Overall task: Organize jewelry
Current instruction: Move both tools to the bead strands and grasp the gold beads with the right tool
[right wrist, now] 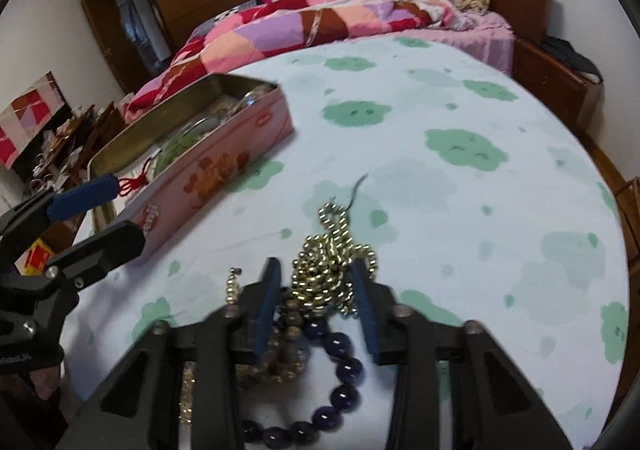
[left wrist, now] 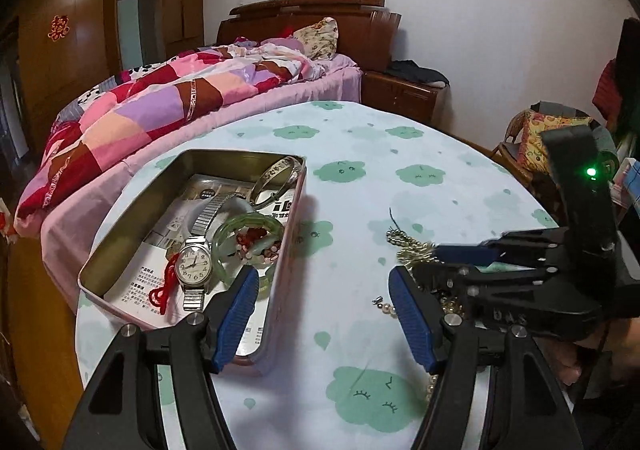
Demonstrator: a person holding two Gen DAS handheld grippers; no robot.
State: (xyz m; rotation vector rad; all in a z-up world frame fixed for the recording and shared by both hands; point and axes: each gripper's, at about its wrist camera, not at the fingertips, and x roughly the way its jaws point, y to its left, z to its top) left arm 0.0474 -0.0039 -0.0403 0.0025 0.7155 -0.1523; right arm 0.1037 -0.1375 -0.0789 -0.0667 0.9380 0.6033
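Nearest your right-hand camera lies a string of dark purple beads [right wrist: 340,386], with brown beads [right wrist: 290,334] beside it, all on the table [right wrist: 460,186]. Your right gripper [right wrist: 316,282] has its jaws drawn in close on either side of a heap of gold bead chain [right wrist: 324,270]; whether the pads press on it I cannot tell. Your left gripper [left wrist: 322,310] has its jaws wide apart and empty, its left finger [left wrist: 236,314] over the near right corner of the pink tin [left wrist: 132,222]. That tin sits to the left and holds a wristwatch [left wrist: 195,264], a green bangle [left wrist: 248,234], a silver bangle [left wrist: 276,178] and a red cord [left wrist: 162,290].
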